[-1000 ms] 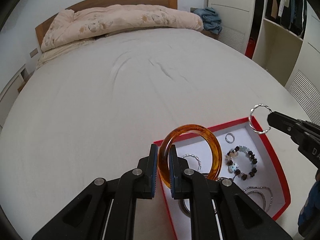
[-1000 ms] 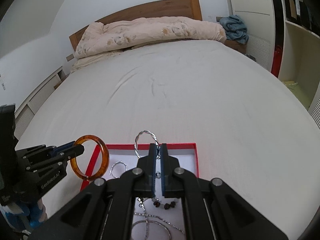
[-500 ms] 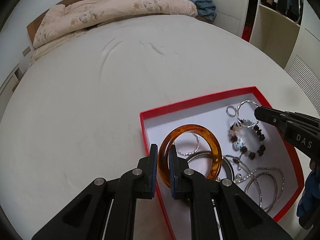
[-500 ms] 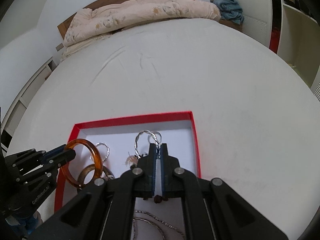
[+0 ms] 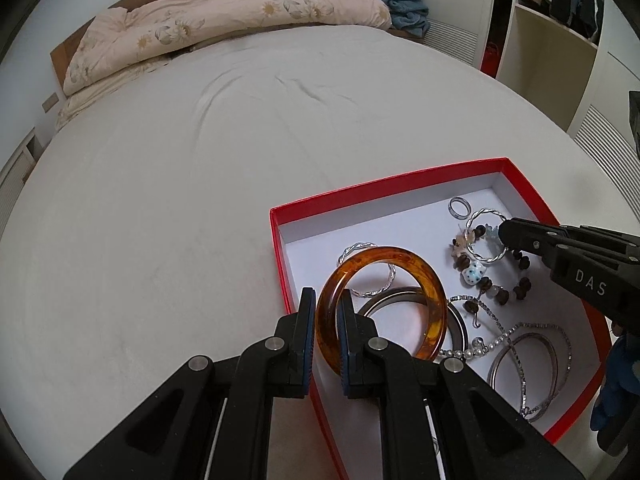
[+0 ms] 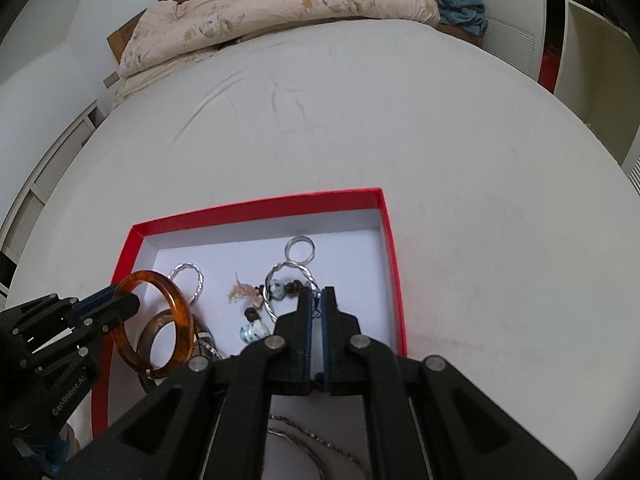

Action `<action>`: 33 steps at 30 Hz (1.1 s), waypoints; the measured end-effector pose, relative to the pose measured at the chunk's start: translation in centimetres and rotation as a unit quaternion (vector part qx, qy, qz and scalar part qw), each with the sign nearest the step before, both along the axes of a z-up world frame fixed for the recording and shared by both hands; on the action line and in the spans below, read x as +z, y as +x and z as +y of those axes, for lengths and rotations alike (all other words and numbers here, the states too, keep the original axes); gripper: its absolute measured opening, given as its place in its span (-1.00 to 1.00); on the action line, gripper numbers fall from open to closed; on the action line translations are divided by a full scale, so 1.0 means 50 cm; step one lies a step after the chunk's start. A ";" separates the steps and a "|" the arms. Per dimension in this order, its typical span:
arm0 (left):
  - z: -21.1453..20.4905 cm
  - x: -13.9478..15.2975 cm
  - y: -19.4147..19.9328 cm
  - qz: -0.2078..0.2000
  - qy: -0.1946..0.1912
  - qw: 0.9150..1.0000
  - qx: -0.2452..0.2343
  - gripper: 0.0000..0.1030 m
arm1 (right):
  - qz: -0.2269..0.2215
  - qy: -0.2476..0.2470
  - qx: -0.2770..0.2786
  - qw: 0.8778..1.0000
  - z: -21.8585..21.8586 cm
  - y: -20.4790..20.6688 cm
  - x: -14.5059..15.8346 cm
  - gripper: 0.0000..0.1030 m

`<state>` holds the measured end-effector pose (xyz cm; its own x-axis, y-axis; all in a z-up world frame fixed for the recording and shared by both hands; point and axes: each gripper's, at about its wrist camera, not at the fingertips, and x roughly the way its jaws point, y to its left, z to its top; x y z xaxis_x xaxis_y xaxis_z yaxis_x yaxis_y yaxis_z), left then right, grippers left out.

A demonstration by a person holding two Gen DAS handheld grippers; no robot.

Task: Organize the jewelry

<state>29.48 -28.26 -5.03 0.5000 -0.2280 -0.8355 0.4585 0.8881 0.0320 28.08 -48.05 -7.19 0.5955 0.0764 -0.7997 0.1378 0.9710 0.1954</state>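
Note:
An amber bangle [image 5: 384, 300] stands upright with my left gripper [image 5: 326, 300] shut on its rim, low over the left side of the red box [image 5: 280, 248]. In the right wrist view the same amber bangle [image 6: 156, 320] hangs over the box's left part. My right gripper [image 6: 317, 298] is shut on a twisted silver ring [image 6: 282, 280], held just above a beaded bracelet [image 5: 480, 276] inside the red box [image 6: 256, 204]. From the left wrist view the twisted silver ring [image 5: 486, 236] shows at the right gripper's tip [image 5: 505, 234].
The box lies on a white bed [image 5: 200, 160]. Inside lie a small silver ring [image 5: 459, 207], a second twisted bangle [image 5: 372, 276], a dark bangle [image 5: 412, 300], a pearl chain [image 5: 472, 350] and thin silver bangles [image 5: 528, 368]. A folded quilt [image 5: 224, 20] lies at the headboard; wardrobes stand at right.
Both grippers have come down toward the box with their pieces still held. The box now fills more of both views, and the twisted ring sits low over the beaded bracelet.

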 end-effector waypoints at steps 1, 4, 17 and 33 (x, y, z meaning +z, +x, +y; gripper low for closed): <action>-0.002 -0.002 -0.002 0.000 0.000 1.000 0.000 -0.81 | 0.001 0.000 -0.001 1.000 -0.001 0.000 0.000 -0.91; -0.004 -0.003 -0.007 0.000 0.000 1.000 0.003 -0.81 | 0.002 -0.002 -0.003 1.000 -0.001 -0.002 0.000 -0.91; -0.004 0.006 -0.010 0.010 -0.006 1.000 0.002 -0.72 | 0.017 -0.011 -0.001 1.000 -0.002 -0.014 0.003 -0.65; 0.052 0.113 -0.091 -0.023 -0.038 0.999 0.024 -0.16 | -0.005 -0.022 -0.011 1.000 0.010 -0.111 0.096 -0.31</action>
<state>24.94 -25.68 0.61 0.5489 -0.2649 -0.7928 0.4152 0.9096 -0.0165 22.56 -47.56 -2.39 0.6053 0.0275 -0.7956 0.1578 0.9754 0.1538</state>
